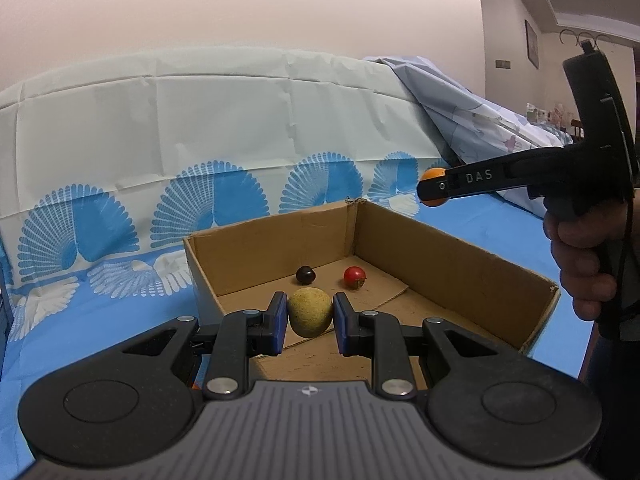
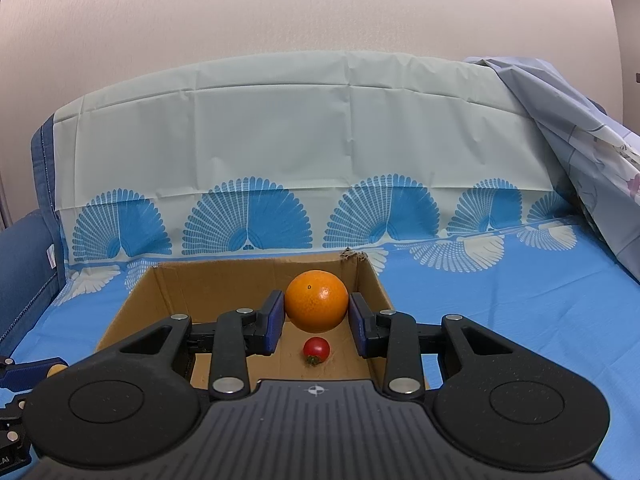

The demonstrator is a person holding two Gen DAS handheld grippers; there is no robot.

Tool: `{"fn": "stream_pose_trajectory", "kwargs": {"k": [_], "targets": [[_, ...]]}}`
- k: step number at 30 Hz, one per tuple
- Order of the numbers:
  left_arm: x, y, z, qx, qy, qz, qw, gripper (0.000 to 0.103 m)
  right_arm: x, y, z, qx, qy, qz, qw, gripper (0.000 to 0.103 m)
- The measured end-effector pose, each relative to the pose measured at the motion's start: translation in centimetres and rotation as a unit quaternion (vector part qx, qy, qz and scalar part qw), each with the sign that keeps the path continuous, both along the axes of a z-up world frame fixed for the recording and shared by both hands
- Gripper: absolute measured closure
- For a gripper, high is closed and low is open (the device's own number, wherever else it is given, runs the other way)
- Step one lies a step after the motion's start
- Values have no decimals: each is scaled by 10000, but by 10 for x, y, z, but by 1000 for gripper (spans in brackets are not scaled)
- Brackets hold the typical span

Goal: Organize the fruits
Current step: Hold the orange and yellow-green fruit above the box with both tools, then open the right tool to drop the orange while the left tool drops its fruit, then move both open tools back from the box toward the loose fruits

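Note:
An open cardboard box [image 1: 460,256] sits on the blue patterned cloth; it also shows in the right wrist view [image 2: 132,304]. Inside lie a red tomato [image 1: 355,277] and a dark round fruit [image 1: 306,275]. My left gripper [image 1: 310,314] is shut on a yellowish round fruit [image 1: 310,312] above the box's near part. My right gripper [image 2: 316,312] is shut on an orange [image 2: 316,306] and holds it over the box, above the tomato [image 2: 316,349]. The right gripper with the orange [image 1: 434,174] also shows in the left wrist view, high over the box's far right corner.
A pale sheet with blue fan patterns [image 2: 280,140] rises behind the box. A crumpled light-blue cloth [image 1: 472,120] is piled at the right. A blue cushion edge [image 2: 24,256] stands at the far left. The person's hand [image 1: 584,264] holds the right gripper.

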State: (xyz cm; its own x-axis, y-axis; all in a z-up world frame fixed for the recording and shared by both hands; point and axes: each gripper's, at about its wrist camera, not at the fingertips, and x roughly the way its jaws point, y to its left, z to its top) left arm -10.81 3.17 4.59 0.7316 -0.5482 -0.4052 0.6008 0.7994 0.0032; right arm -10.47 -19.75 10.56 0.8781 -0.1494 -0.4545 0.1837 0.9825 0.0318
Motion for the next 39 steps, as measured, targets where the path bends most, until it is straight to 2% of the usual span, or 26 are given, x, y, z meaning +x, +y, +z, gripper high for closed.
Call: {"fn": "stream_pose_trajectory", "kwargs": {"k": [9,10,11,12,13,14,24,32,36,39], "targets": [[-8,-7,-2,52,-94,-313,9995,76,1,1,-3,-38,49,40,10000,67],[-9,-8,-2,30,-62,-399,9992,74,1,1,-3,-37,65,47,10000,66],[-9,-8,-2,27,-18,-478,9989,64,2,1,-4,-31,89,52,9999,63],[-11,-10,-3,50,-41,-503,9987,60,3,2,-5,-22,145,65,9999,47],[-12,-10,-3,76,-84,-504,9987,58,4,2,-6,-52,177,44,9998,36],[-12,-11,-3,93,-89,-500,9987,58,4,3,-6,-117,165,8,9998,35],[7,4,-2,-172,255,19,9995,58,2,0,-5,-86,145,-90,9998,32],[4,7,0,-168,186,116,9996,58,3,6,-4,-149,155,-85,9997,31],[3,14,2,-213,77,334,9992,58,2,14,-3,-136,88,-85,9998,32],[1,26,7,-366,-125,638,9972,50,2,21,-1,-36,18,-110,9999,34]]}}
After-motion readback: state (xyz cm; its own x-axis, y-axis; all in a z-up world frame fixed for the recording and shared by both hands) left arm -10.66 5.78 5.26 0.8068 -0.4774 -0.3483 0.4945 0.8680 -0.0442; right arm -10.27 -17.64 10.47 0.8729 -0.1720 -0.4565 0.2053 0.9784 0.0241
